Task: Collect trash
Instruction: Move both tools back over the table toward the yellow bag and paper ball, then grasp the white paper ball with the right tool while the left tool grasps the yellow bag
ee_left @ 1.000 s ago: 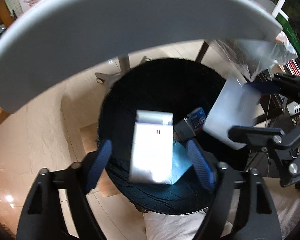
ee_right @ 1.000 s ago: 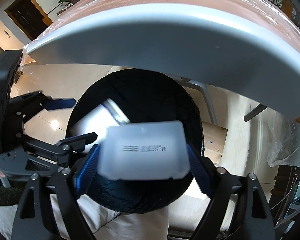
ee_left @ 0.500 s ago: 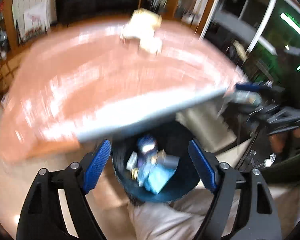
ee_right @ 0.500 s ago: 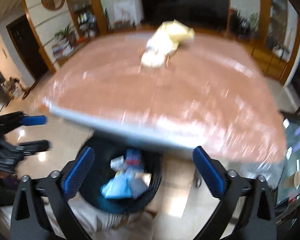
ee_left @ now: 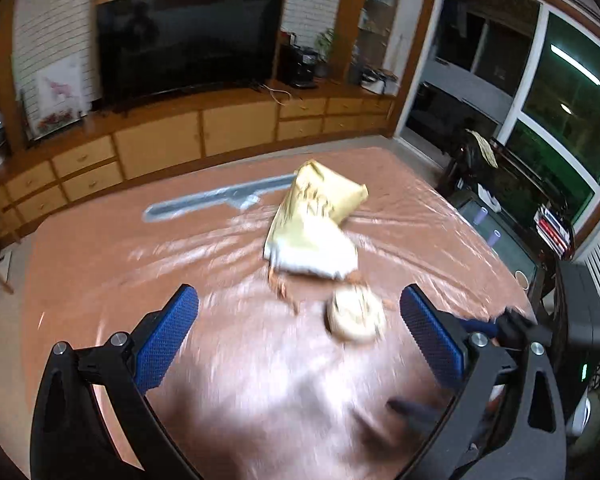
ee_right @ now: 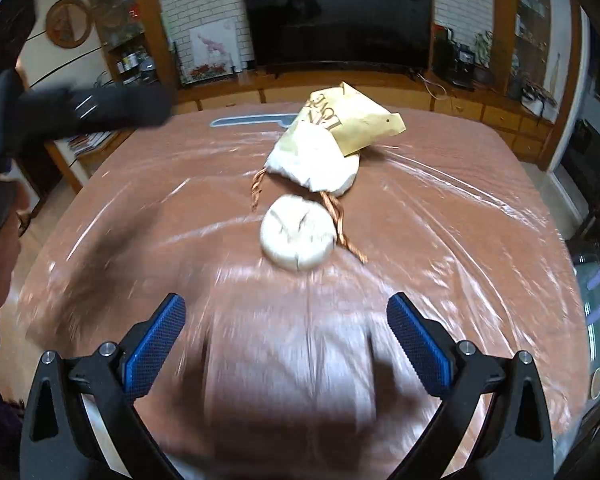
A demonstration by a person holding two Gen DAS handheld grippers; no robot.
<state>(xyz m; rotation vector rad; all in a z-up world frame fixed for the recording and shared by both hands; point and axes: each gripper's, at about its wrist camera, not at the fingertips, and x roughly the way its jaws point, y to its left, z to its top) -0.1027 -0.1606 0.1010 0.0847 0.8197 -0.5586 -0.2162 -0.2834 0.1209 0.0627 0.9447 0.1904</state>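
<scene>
A crumpled yellow and white paper bag [ee_left: 314, 224] lies near the middle of the brown table [ee_left: 100, 260], with a twisted brown cord beside it. A round white crumpled wad [ee_left: 356, 316] lies just in front of the bag. Both show in the right wrist view too, the bag [ee_right: 332, 140] behind the wad [ee_right: 298, 238]. My left gripper [ee_left: 298, 328] is open and empty above the near part of the table, the wad just inside its right finger. My right gripper [ee_right: 286, 336] is open and empty, short of the wad.
The table [ee_right: 460, 220] is covered with clear plastic film. A grey flat strip [ee_left: 220, 198] lies at its far side. A wooden cabinet with a black TV [ee_left: 188, 44] stands behind. The other gripper and hand [ee_right: 4, 140] show at the left edge of the right wrist view.
Both grippers let white packets drop into the black bin below the table edge, then rose and swung up over the table top. The bin is out of view now.
</scene>
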